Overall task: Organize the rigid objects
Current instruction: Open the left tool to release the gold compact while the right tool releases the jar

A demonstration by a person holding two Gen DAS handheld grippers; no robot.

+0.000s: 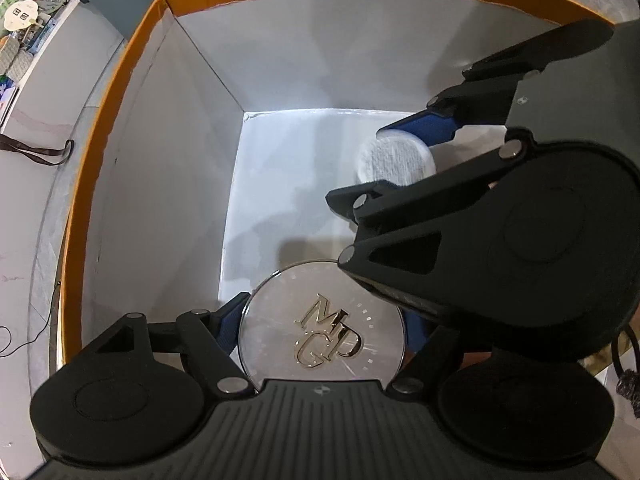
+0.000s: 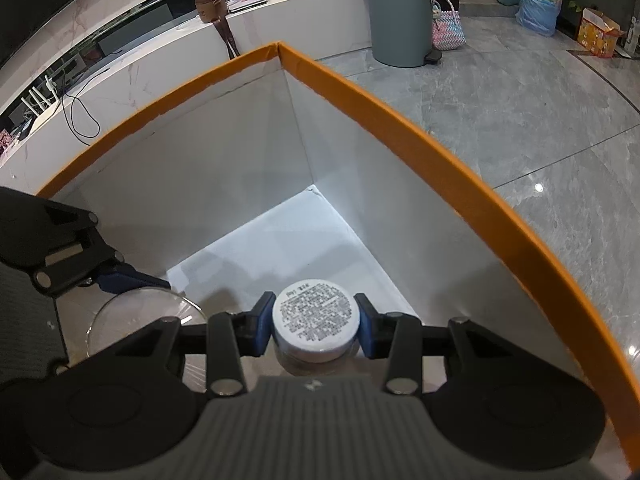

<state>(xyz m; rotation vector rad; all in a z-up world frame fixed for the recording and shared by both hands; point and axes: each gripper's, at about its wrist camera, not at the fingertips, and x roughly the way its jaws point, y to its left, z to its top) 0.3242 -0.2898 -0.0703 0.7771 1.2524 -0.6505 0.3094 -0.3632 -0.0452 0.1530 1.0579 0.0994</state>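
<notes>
Two grippers reach down into one deep box [image 2: 400,120] with an orange rim and white walls. Inside the box, nearest its near side, the left gripper [image 1: 322,332] holds a large round silver lid or disc [image 1: 320,324] with raised gold letters on its face. The blue fingers [image 1: 228,324] sit at either edge of this disc, spread wide; whether they press on it or merely flank it I cannot tell for sure, though the disc fills the gap between them. Further into the box, just beyond the disc, the right gripper [image 2: 316,326] is clenched on a small white jar [image 2: 316,316] whose flat round face carries fine printed text. Its blue fingers [image 2: 262,326] press on opposite sides of the jar, which hangs above the white floor of the box and looks clear of it. The jar and the disc are near each other but apart. The rest of the box floor shows bare and brightly lit toward the far corner. Beyond the box, on the grey tiled floor, stands a grey-green pedal bin [image 2: 400,12], with a pink and blue woven basket [image 2: 448,24] beside it. A white ledge [image 2: 160,56] curves past the box, carrying a brown bag [image 2: 208,2].
</notes>
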